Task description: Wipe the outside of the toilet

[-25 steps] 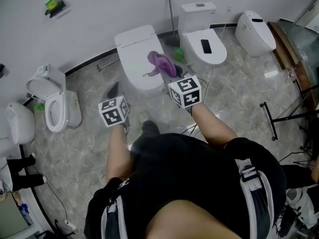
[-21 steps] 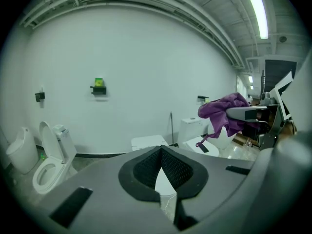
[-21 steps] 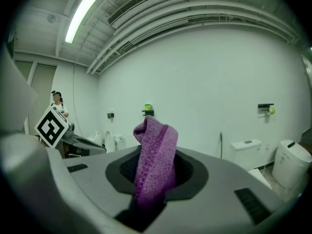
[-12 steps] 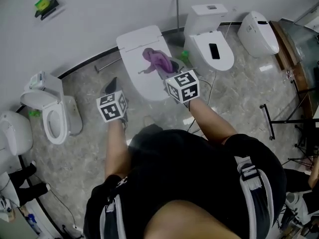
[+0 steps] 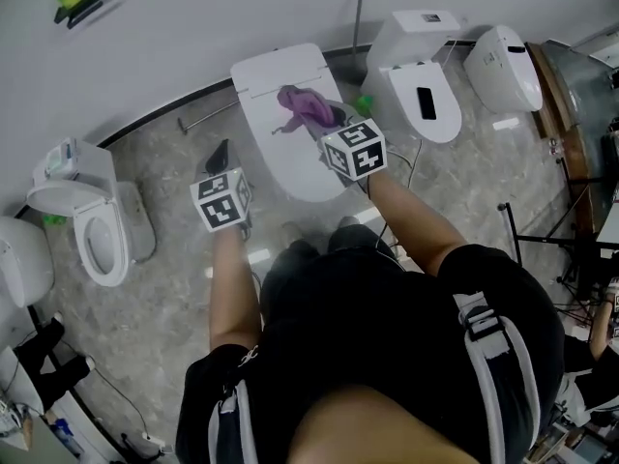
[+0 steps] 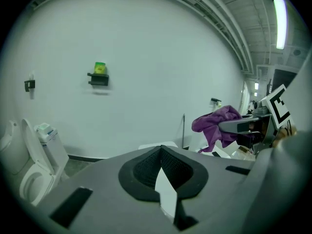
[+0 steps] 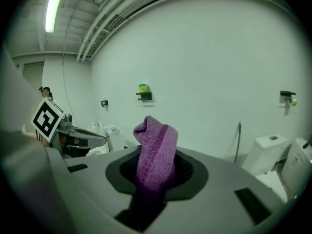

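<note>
Toilet (image 5: pixel 285 114): lid down, back against the wall, long axis running from the wall toward the person. Above the lid's right half, a purple cloth (image 5: pixel 308 109), pinched in the jaws of the right gripper (image 5: pixel 337 124) and bunched up past their tips. Hard to tell whether touching the lid or just clear of it. Left gripper (image 5: pixel 221 155) off the toilet's left flank, over the floor (image 5: pixel 164 288), jaws closed on nothing. Right gripper plainly the nearer, with the toilet ahead of it and below.

Seems to be the approach, with no stroke begun. Probably calls for lowering the cloth forward and down onto the shell, then sweeping along the long axis, and dropping lower for the flanks.
</note>
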`<state>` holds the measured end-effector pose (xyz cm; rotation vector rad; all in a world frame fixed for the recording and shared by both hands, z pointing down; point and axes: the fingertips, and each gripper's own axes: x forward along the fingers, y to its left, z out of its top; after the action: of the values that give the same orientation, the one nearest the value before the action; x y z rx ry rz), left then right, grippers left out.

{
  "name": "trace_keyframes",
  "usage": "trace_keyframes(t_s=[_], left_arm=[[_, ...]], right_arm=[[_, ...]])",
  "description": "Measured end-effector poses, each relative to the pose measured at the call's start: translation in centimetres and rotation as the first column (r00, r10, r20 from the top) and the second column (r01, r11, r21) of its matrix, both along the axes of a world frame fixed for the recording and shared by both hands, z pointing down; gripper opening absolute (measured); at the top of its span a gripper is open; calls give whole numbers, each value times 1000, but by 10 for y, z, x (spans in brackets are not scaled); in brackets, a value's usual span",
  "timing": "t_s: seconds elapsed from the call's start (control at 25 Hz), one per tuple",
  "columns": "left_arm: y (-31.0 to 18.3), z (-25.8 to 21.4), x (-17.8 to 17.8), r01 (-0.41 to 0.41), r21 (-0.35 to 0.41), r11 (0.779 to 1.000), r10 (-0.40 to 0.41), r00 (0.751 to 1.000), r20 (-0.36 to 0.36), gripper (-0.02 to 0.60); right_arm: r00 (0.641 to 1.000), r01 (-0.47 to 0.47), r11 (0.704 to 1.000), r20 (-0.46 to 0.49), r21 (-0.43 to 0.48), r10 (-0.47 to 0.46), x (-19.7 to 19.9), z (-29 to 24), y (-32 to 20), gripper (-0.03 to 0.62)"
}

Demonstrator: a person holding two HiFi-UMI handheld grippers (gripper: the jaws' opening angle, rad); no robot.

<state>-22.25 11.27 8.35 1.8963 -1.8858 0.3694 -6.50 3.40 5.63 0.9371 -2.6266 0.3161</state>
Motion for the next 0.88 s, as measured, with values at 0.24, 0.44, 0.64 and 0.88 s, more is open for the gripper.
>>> trace_keyframes(t_s=[0.24,0.44,0.64,0.88], left_arm=[[-31,25,-29,61,-30,998,-61,998,6,8],[-58,52,-35,118,-42,992,-119,993,0,8],[-93,91,-43,173,-80,982,-174,985,-7,6],[-134,149,-50,229,-117,966,-232,973,-11,8]], right_arm=[[997,82,996,9,-15,-82,-40,26,-42,95],[991,135,989,1,-60,-135,-59,71,-79,95],[977,210,973,-17,-100,-213,-83,119,-127,95],[960,268,958,-57,-106,-275,-115,191,-196,95]])
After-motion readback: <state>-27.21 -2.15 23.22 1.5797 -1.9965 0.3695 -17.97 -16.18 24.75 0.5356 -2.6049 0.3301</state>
